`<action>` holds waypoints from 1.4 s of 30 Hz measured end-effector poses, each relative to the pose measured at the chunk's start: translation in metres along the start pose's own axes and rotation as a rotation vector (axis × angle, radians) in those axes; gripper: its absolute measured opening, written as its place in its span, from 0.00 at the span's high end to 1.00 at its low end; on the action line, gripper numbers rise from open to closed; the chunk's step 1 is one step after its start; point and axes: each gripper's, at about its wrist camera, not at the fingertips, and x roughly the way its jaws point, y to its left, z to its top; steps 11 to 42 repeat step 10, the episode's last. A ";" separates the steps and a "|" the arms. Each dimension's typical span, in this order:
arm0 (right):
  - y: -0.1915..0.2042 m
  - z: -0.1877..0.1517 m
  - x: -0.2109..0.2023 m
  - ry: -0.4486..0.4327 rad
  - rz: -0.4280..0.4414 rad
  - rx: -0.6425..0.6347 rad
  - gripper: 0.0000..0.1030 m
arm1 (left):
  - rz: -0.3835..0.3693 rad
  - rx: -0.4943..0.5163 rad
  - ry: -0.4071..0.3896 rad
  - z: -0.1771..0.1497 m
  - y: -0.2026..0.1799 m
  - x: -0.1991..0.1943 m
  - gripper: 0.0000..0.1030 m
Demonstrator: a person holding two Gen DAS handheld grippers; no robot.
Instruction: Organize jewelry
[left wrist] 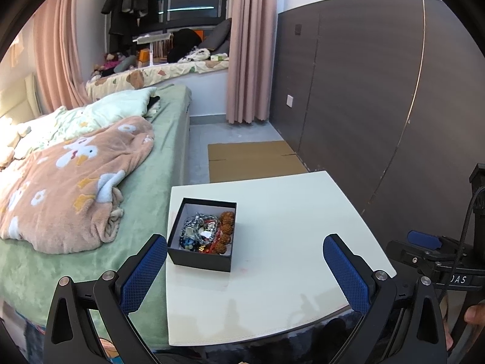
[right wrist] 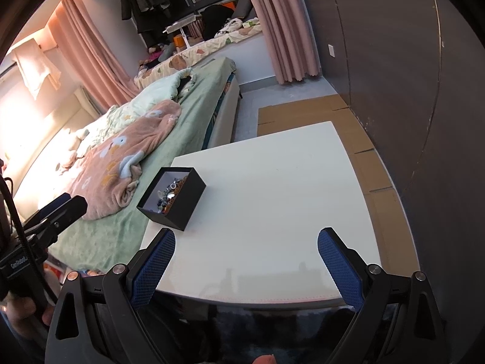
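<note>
One black box (left wrist: 202, 239) of tangled jewelry (left wrist: 206, 232)

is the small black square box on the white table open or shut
Open: the small black square box has no lid on, and its white lining and tangled jewelry show from above.

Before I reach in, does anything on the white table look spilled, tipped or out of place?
Nothing has spilled. The open black box sits upright at the bed-side edge of the white table, turned slightly askew. The jewelry inside is one tangled heap, with brown beads along one side.
</note>
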 end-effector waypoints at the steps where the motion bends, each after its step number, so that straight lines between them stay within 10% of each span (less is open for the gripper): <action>1: 0.000 0.000 -0.001 0.000 -0.002 0.000 0.07 | -0.002 0.001 0.001 0.000 0.000 0.001 0.00; 42: -0.004 -0.001 0.002 0.008 -0.019 0.008 0.07 | -0.010 0.036 -0.029 -0.001 -0.006 0.006 0.00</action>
